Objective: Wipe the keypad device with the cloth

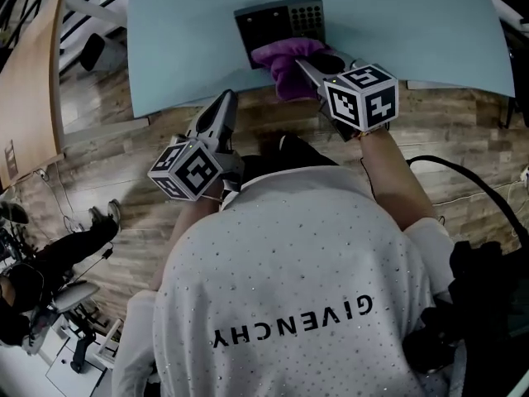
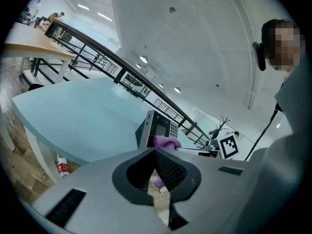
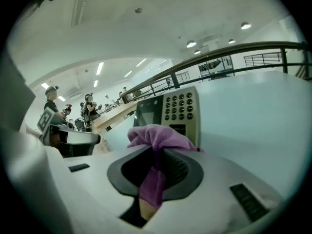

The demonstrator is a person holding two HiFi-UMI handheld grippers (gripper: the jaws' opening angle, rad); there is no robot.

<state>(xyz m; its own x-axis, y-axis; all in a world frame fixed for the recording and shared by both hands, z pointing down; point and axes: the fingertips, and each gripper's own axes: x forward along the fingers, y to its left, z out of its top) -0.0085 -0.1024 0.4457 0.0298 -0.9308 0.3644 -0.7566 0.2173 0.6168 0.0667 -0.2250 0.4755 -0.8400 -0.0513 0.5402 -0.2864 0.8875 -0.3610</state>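
The dark keypad device [image 1: 279, 25] stands upright near the front edge of the pale blue table [image 1: 182, 40]. A purple cloth [image 1: 283, 66] is bunched against its lower front. My right gripper [image 1: 307, 67] is shut on that cloth, a fold of it hanging between the pads. In the right gripper view the cloth [image 3: 157, 138] sits just in front of the device [image 3: 168, 112], below the number keys. My left gripper [image 1: 226, 104] hovers over the floor just off the table's front edge, left of the device, shut and empty. From the left gripper [image 2: 156, 156] the device [image 2: 158, 126] and cloth [image 2: 165, 142] show ahead.
A wooden desk [image 1: 29, 98] stands at the far left, over wood plank flooring [image 1: 463, 131]. A black cable [image 1: 463, 180] loops on the right. A small bottle [image 2: 62, 166] stands under the table. Other people [image 3: 90, 108] work at a far table.
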